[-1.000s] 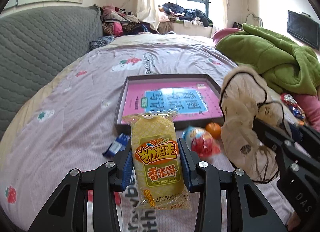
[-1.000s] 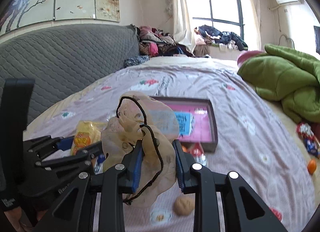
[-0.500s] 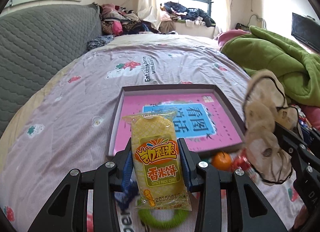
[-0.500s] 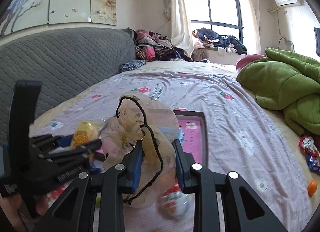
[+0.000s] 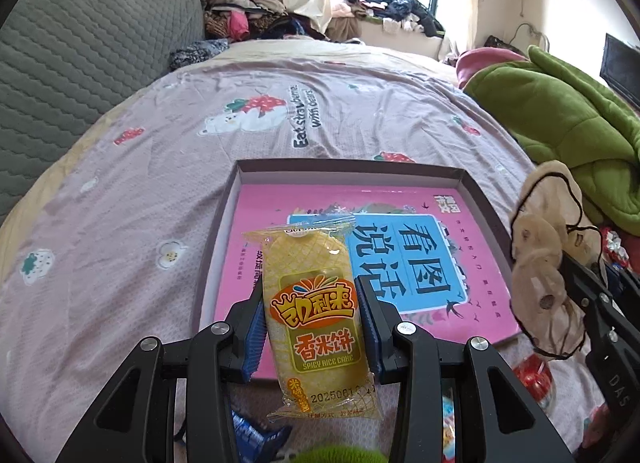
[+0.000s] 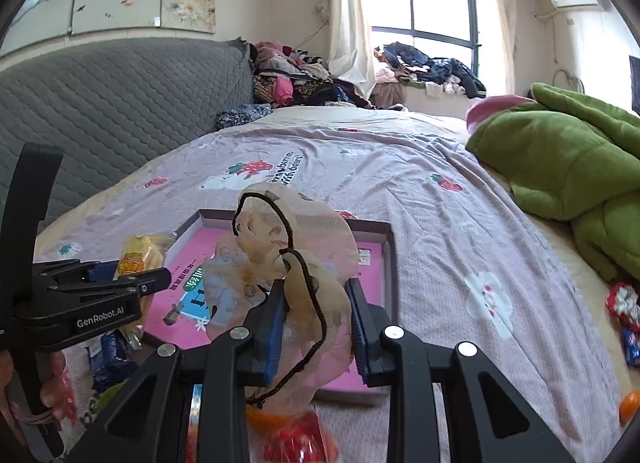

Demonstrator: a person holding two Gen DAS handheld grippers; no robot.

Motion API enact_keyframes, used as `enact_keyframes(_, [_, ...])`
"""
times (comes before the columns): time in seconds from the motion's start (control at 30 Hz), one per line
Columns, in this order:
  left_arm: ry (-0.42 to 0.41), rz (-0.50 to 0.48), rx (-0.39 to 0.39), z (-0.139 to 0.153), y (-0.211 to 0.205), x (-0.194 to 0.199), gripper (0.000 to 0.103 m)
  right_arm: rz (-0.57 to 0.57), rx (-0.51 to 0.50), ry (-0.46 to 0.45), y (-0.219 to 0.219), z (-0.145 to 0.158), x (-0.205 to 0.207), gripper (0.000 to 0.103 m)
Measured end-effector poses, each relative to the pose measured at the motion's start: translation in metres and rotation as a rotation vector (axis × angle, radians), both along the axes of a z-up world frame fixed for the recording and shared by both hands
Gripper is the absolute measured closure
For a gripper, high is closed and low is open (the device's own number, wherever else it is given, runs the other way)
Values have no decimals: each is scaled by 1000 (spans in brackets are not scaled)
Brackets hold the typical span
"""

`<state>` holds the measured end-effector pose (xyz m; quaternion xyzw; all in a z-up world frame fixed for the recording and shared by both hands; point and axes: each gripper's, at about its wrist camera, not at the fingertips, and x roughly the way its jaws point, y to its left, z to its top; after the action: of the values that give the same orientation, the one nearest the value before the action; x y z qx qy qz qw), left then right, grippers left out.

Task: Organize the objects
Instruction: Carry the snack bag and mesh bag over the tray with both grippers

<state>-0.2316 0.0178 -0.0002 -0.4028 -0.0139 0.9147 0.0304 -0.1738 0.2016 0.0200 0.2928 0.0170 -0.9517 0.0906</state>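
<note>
Rice cake packet [image 5: 318,315] in left gripper [image 5: 312,323], above pink-lined box [image 5: 476,199].

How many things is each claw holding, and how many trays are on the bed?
Yellow plastic-wrapped rice cake packet in the left claw: 1
Beige see-through pouch with black cord in the right claw: 1
Shallow dark-rimmed tray with pink bottom: 1
Total: 3

Green quilt [image 5: 560,119] bunched on bed; clothes pile [image 6: 296,75] behind.
</note>
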Motion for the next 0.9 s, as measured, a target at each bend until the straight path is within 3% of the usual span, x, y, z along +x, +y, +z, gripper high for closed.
enact_keyframes(0.4, [-69, 13, -16, -26, -2, -36, 61, -12, 3, -85, 0, -33, -32, 73])
enact_keyframes(0.6, [-91, 27, -47, -33, 0, -47, 61, -32, 74, -156, -9, -45, -51, 71])
enact_keyframes(0.77, [-124, 16, -48, -35, 0, -51, 59, -34, 29, -206, -3, -48, -58, 62])
enact_keyframes(0.8, [-125, 16, -41, -34, 0, -51, 58, -33, 17, -210, -1, -47, -58, 59])
enact_keyframes(0.9, [-130, 12, 1, -31, -4, -52, 39, -43, 11, -214, 1, -42, -59, 47])
